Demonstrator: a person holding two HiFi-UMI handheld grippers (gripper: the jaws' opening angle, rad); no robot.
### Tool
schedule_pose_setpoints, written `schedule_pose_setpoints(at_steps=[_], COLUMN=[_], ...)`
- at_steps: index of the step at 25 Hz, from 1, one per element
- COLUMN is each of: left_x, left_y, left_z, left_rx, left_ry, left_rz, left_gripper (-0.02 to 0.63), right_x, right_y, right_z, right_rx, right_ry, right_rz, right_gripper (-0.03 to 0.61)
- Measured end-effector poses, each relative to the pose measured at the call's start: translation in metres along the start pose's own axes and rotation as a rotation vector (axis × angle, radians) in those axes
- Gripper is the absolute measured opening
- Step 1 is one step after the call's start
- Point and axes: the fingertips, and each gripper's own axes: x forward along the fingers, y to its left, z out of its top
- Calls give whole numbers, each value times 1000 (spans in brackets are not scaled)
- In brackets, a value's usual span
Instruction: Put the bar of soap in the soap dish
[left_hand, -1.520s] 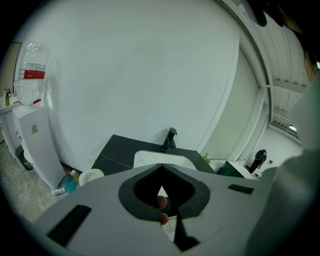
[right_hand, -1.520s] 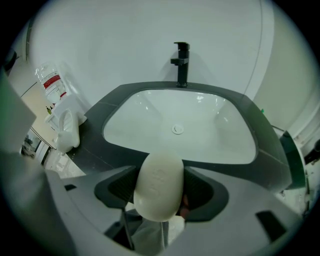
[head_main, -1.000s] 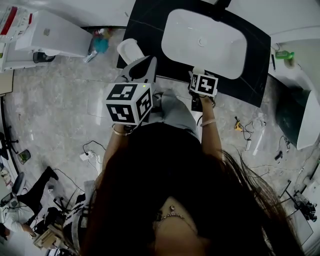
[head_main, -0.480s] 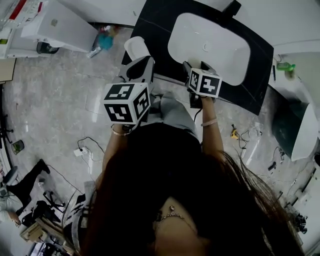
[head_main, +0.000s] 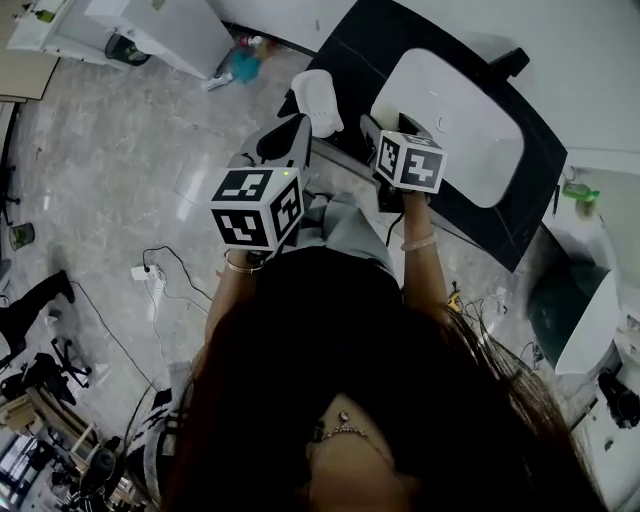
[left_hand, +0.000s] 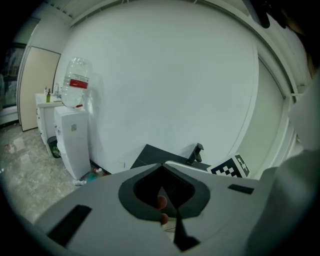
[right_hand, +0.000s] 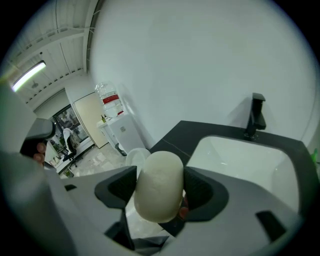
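Bar of soap (right_hand: 157, 192): pale, oval, stiff, probably light and slick. Best gripped across its sides at mid-length, as now. Held aloft near tabletop edge.
Long axis: along jaws, rounded end forward toward white soap dish (right_hand: 134, 158).
Dish sits on dark tabletop (right_hand: 200, 132), beside basin (right_hand: 240, 155).
Right gripper (right_hand: 160, 172): jaws clamped on bar.
Left gripper (left_hand: 162, 167): jaws closed together, empty.

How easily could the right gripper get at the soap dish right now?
Probably yes, easily. The right gripper, jaws shut on the bar of soap, points toward the soap dish on the near corner of the dark counter, with nothing visible between them.
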Motion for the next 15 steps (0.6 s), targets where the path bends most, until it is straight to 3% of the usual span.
schedule_pose_setpoints(at_steps=[15], left_x=[-43], left_y=[71], left_z=[-8], left_rx=[-107], left_ry=[-44], left_rz=[197], left_gripper=[-5], right_x=[64], right_y=[74], right_z=[8], right_rx=[-142], right_ry=[74], right_rz=[145], right_gripper=[305])
